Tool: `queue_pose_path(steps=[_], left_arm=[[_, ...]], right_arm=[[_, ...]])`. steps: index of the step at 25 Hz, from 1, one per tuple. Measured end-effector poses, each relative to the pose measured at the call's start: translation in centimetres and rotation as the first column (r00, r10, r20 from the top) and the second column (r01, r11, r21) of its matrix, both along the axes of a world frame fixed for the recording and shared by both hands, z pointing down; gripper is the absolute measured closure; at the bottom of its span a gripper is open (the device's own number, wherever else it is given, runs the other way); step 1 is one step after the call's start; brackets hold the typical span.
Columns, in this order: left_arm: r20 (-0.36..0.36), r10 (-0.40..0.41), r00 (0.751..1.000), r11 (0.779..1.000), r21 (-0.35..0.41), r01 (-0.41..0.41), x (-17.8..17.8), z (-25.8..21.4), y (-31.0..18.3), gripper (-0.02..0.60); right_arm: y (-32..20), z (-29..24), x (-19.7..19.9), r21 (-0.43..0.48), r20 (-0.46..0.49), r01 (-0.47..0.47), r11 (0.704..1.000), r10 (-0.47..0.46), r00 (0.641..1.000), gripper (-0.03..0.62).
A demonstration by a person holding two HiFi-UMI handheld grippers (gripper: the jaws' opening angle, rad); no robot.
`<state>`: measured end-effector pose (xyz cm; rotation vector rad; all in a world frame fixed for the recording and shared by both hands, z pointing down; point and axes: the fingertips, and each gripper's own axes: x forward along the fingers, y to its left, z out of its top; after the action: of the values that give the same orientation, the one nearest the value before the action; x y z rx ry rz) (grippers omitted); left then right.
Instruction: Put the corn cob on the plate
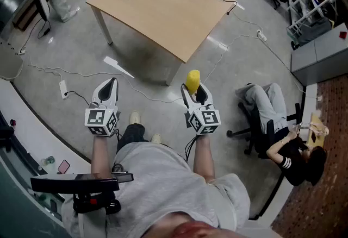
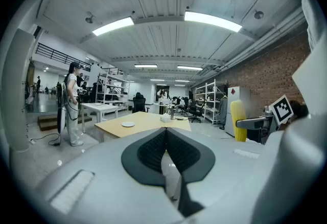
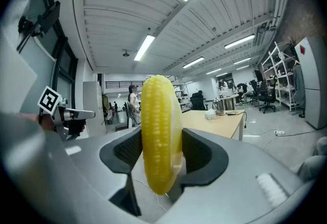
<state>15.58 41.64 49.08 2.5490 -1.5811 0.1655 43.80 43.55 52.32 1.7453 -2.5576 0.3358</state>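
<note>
The right tongs (image 3: 161, 159) clamp the stiff, probably light and slick corn cob (image 3: 160, 131) upright around its lower middle, while the left tongs (image 2: 166, 142) sit closed and empty.

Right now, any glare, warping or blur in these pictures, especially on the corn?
Head view: even light, sharp, soft shadow under the table. Left gripper view: heavy fisheye bending, ceiling lights blown out. Right gripper view: same bending, corn cob crisp between the jaws.
</note>
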Motion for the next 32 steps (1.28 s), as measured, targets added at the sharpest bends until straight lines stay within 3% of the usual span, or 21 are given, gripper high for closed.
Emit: queue_pose_path(steps=[12, 23, 32], left_arm=[[-0.012, -0.006, 1.0, 1.0, 0.014, 0.007, -5.2, -1.7, -6.5, 0.561], [-0.027, -0.046, 0.999, 0.998, 0.045, 0.047, -14.3, -2.4, -10.4, 0.561], [-0.049, -0.113, 0.992, 0.993, 0.027, 0.115, -20.5, -0.8, -12.1, 0.561]], right_arm=[[-6.5, -2.3, -5.7, 0.014, 0.009, 0.031, 0.999, -0.031, 0.999, 0.355], [-11.9, -3.4, -14.5, 0.026, 0.014, 0.073, 0.997, -0.074, 0.997, 0.354], [-15.4, -1.8, -20.7, -0.022, 0.001, 0.134, 0.991, -0.134, 0.991, 0.353]])
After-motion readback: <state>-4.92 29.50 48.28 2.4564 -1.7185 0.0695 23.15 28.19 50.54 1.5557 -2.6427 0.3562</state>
